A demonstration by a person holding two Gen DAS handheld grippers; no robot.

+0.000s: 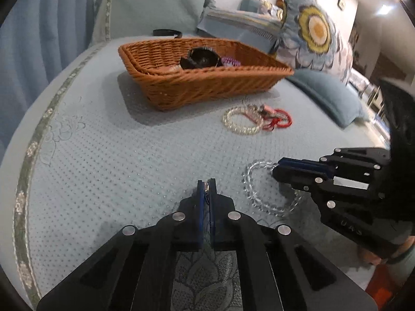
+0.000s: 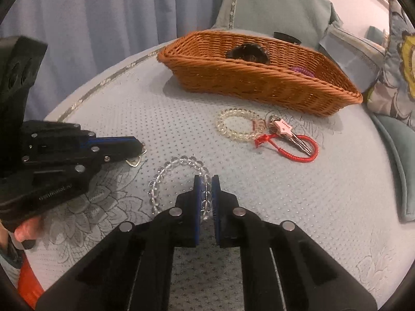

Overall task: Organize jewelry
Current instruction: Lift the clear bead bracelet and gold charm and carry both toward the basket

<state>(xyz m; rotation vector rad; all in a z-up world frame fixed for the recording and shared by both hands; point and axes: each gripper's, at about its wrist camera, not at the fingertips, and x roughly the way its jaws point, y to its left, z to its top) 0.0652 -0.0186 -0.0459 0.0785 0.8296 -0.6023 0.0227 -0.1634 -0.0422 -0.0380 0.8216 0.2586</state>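
A woven brown basket [image 1: 207, 85] [image 2: 259, 80] stands on the blue bed cover and holds a black item [image 1: 199, 59] and a purple coil [image 1: 229, 61]. My left gripper [image 1: 206, 184] [image 2: 141, 146] is shut on a thin chain with a small heart pendant [image 2: 135, 161]. My right gripper [image 2: 206, 181] [image 1: 276, 167] is shut on a clear bead bracelet [image 2: 166, 178] [image 1: 253, 191] that lies on the cover. A pale yellow bead bracelet [image 2: 240, 127] [image 1: 242, 120] lies near the basket, next to a red cord with keys [image 2: 298, 142] [image 1: 277, 118].
A flowered cushion [image 1: 313, 31] and a blue pillow [image 1: 329, 98] lie to the right of the basket. A blue curtain [image 2: 103, 13] hangs behind the bed. A black band [image 1: 167, 32] lies behind the basket.
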